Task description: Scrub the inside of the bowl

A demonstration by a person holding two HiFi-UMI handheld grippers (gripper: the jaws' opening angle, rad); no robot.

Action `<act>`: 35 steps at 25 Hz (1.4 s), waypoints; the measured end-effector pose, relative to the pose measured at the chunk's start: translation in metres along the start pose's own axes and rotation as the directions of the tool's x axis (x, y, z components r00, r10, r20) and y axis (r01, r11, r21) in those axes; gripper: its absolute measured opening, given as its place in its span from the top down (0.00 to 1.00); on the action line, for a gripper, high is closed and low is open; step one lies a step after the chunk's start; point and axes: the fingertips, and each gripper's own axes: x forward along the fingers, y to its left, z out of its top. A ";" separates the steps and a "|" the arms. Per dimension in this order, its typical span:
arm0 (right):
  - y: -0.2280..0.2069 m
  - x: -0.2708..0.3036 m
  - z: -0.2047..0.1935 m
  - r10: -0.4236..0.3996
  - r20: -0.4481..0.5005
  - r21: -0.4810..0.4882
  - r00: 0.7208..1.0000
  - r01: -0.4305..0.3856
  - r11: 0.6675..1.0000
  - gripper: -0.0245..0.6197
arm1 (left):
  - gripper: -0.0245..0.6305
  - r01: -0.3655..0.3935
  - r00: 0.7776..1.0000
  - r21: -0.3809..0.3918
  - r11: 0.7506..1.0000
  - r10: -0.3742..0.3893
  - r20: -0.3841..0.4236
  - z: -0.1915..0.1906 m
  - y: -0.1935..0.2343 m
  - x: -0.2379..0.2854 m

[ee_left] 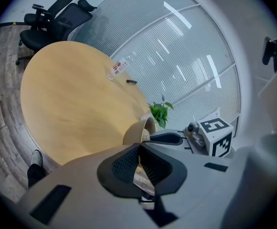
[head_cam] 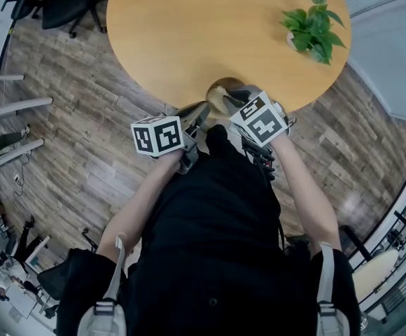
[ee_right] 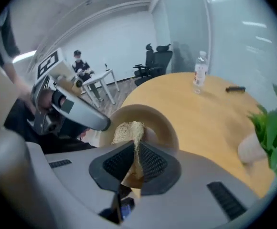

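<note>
A tan bowl [head_cam: 222,89] is tilted on its side at the near edge of the round wooden table [head_cam: 189,26]. My left gripper [head_cam: 197,112] is shut on the bowl's rim [ee_left: 137,128], and its dark pads [ee_left: 125,165] pinch the wall. My right gripper [head_cam: 232,102] reaches into the bowl from the right and is shut on a pale fibrous scrubber [ee_right: 128,130]. The scrubber's tip lies against the inside of the bowl [ee_right: 166,124]. In the right gripper view, the left gripper [ee_right: 74,109] stands at the bowl's left edge. The right gripper's marker cube [ee_left: 216,133] shows behind the bowl.
A potted green plant [head_cam: 313,23] in a white pot [ee_right: 250,149] stands at the table's right. A water bottle [ee_right: 200,73] and a small dark object [ee_right: 235,88] lie at the far side. Black office chairs [head_cam: 59,2] stand beyond the table, on a wood floor [head_cam: 70,138].
</note>
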 end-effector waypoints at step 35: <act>-0.031 -0.014 -0.008 -0.232 0.377 0.917 0.897 -0.396 -0.042 0.90 | 0.94 -0.066 0.997 0.193 0.979 0.058 0.046 0.021 -0.006 0.002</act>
